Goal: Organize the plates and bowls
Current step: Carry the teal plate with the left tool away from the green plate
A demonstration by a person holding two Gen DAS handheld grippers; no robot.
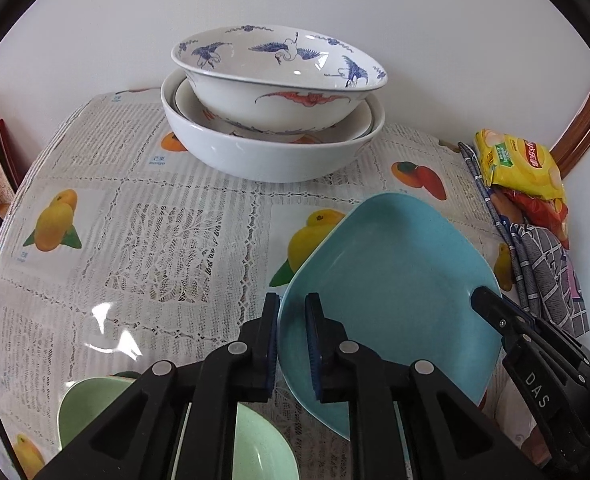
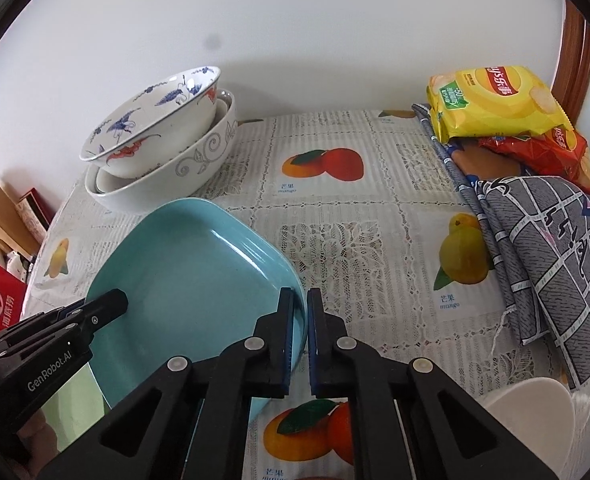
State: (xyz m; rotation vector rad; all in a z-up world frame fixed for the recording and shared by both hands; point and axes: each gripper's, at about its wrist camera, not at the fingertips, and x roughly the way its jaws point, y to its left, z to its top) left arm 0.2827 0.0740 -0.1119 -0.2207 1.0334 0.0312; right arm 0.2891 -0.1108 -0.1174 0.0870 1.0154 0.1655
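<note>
Left wrist — left hand-held gripper [image 1: 293, 304] clamps blue plate [image 1: 395, 280] rim | right hand-held gripper [image 2: 299, 300] — opposite rim

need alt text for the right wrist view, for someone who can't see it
The right tongs grip the right rim of a blue square plate above a fruit-print tablecloth, while the left tongs hold its opposite edge. Behind it is a stack of white bowls; chip bags and a folded grey cloth lie at right.
</note>
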